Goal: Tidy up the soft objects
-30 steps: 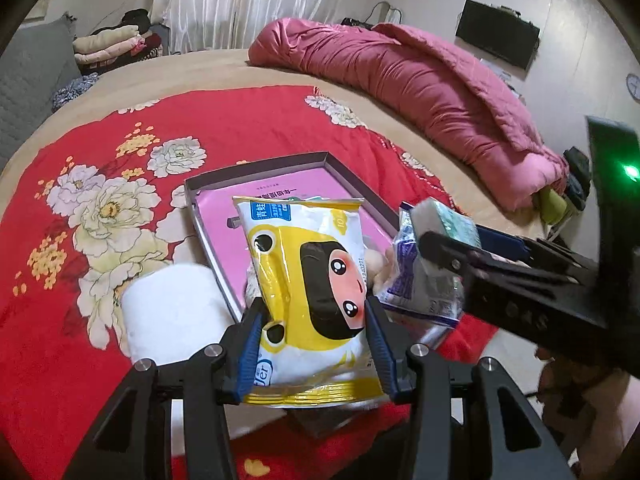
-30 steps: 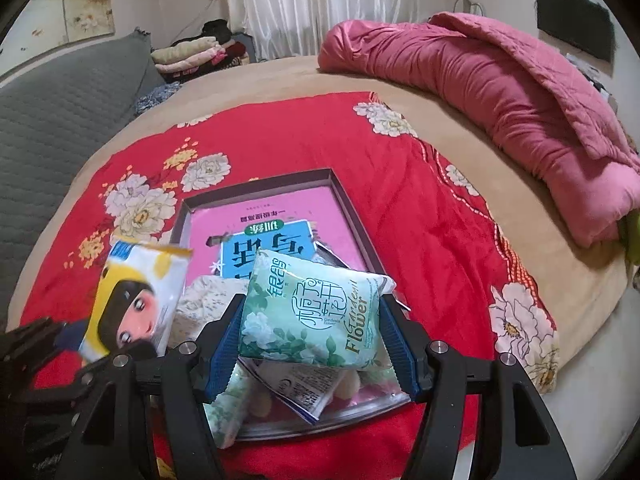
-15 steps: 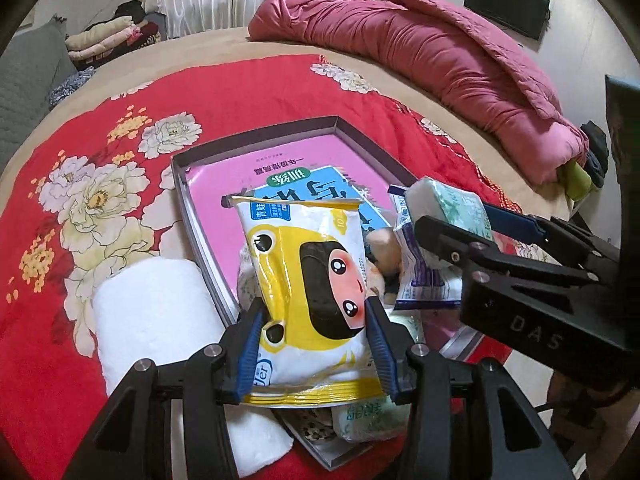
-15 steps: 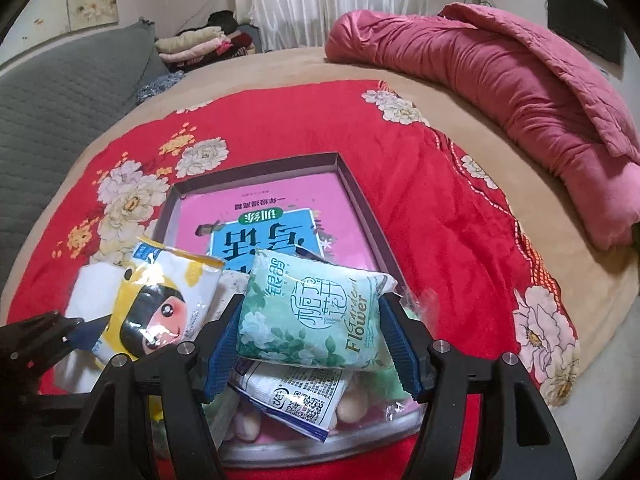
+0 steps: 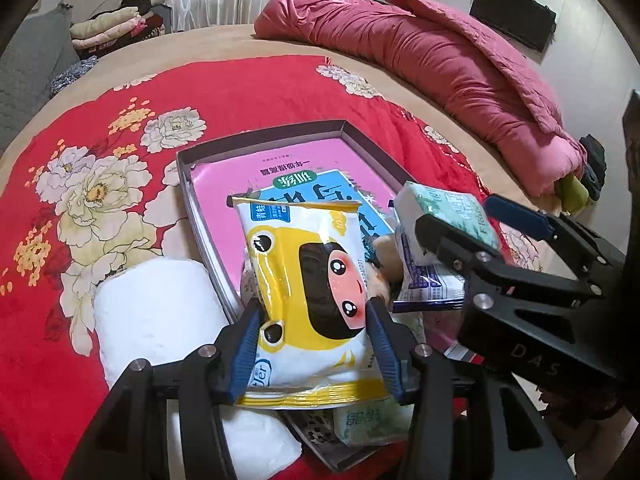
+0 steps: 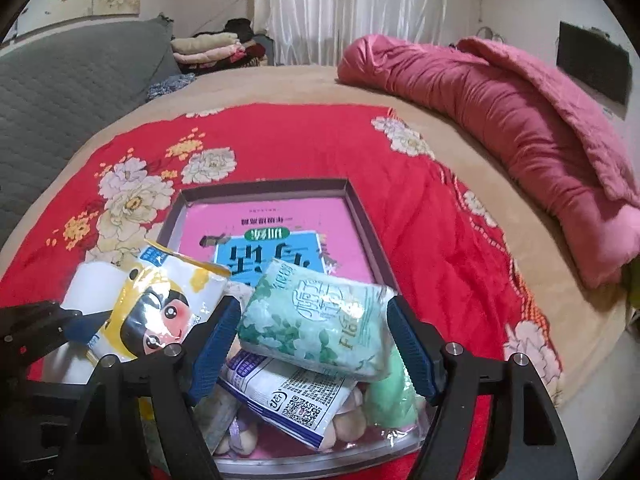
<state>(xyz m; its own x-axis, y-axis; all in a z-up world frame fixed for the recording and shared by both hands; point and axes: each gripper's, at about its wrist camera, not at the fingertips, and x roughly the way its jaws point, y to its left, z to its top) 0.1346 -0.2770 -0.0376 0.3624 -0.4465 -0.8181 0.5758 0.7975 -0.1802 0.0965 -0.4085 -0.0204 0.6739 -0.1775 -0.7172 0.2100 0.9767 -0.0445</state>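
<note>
My left gripper (image 5: 316, 340) is shut on a yellow cartoon-face tissue pack (image 5: 308, 300), held over the near left part of a shallow grey box (image 5: 280, 136) lined in pink. The pack also shows in the right wrist view (image 6: 160, 312). My right gripper (image 6: 312, 348) is shut on a green floral tissue pack (image 6: 316, 324), held over the box's near end; this pack shows in the left wrist view (image 5: 444, 208). Below lie a white-and-blue pack (image 6: 288, 396) and small plush toys (image 6: 348, 424).
A white paper roll (image 5: 160, 312) lies left of the box on the red floral blanket (image 5: 200, 92). A pink quilt (image 5: 440, 64) is heaped at the far right. Folded clothes (image 6: 208, 48) and a grey headboard (image 6: 72, 76) stand behind.
Both grippers have moved forward and lower over the box, still holding their packs. More of the box's near end and its contents shows.
</note>
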